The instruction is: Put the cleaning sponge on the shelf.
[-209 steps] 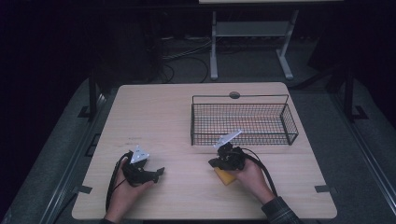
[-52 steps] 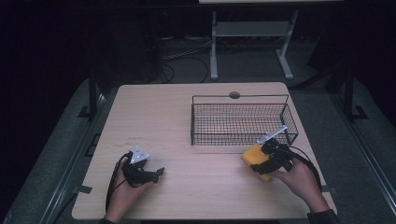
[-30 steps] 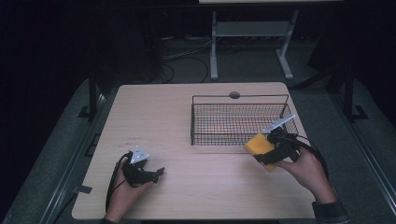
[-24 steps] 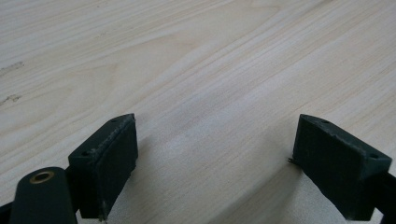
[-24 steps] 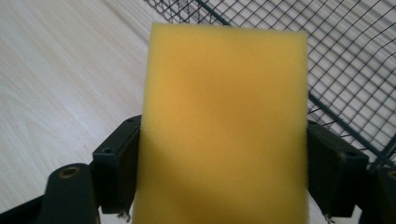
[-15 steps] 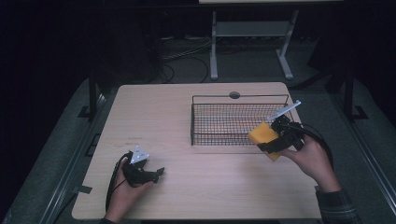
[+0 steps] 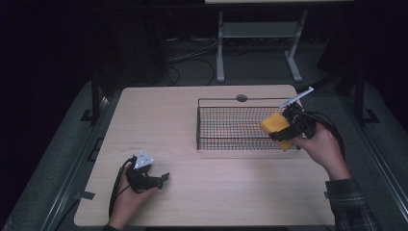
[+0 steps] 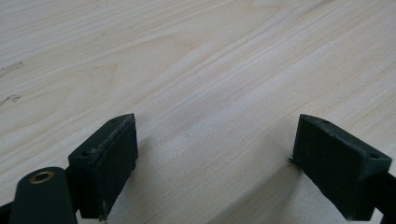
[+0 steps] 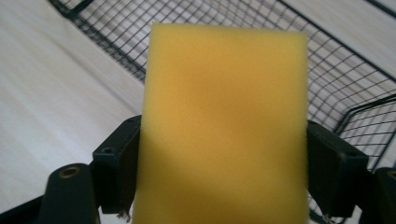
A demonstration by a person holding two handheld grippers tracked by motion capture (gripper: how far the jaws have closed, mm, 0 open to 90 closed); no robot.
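My right gripper point(image 7: 280, 131) is shut on a yellow sponge point(image 7: 276, 127), held in the air over the right end of the black wire basket point(image 7: 226, 144). In the right gripper view the yellow sponge point(image 9: 224, 126) sits between both black pads point(image 9: 116, 163), with the wire basket point(image 9: 345, 74) behind and below it. My left gripper point(image 7: 163, 179) rests on the table at the front left, its jaws open. In the left gripper view its pads point(image 8: 105, 163) stand wide apart with nothing but bare wood between them.
The light wooden table point(image 7: 163, 125) has a round cable hole point(image 7: 241, 98) behind the basket. A metal stand point(image 7: 255, 38) and cables lie on the dark floor beyond the far edge. The basket looks empty inside.
My right gripper has carried the sponge up and toward the far right, from in front of the basket to over its right end. The left gripper has stayed in place.
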